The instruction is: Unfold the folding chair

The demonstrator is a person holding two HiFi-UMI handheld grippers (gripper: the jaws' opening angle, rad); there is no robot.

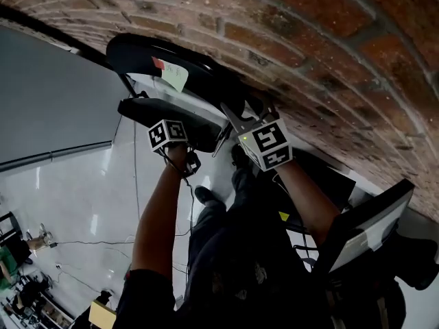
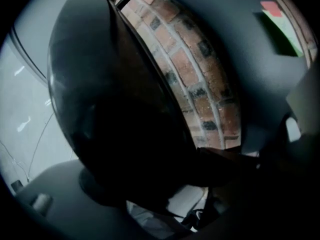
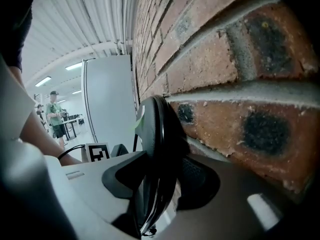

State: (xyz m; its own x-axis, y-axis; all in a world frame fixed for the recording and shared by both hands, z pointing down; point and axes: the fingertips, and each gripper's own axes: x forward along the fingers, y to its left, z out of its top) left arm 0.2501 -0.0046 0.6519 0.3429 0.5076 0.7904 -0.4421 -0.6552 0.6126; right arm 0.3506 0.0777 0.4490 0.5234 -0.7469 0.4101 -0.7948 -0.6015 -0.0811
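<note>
From above, the folding chair (image 1: 199,70) stands against the brick wall (image 1: 329,60). It is black and only partly open. Its backrest (image 1: 134,50) is close to the wall and has a small paper note (image 1: 173,74) stuck on it. The seat (image 1: 154,108) sticks out a little below the backrest, away from the wall. The left gripper (image 1: 170,123) is at the near edge of the seat. The right gripper (image 1: 250,115) is beside it, nearer the wall, at the low end of the backrest. Two bare arms (image 1: 161,211) reach up to them over a shiny pale floor (image 1: 82,197).

In the left gripper view, the big black seat fills the middle and runs down between the jaws. It is very dark there, but the jaws look pressed onto the seat's edge, one on each side. The bricks show in the gap between the seat and the grey backrest, and the note sits at the top right.

In the right gripper view, the thin edge of the backrest stands upright between the two jaws. The pale jaw is on its left and the dark jaw on its right. Both pads press on it, so this gripper is pinching the backrest. The wall is just beside it on the right. On the left is the other gripper's marker cube (image 3: 97,151), then a tall white panel (image 3: 107,99), and far off a person (image 3: 54,115) in a green top.
</note>
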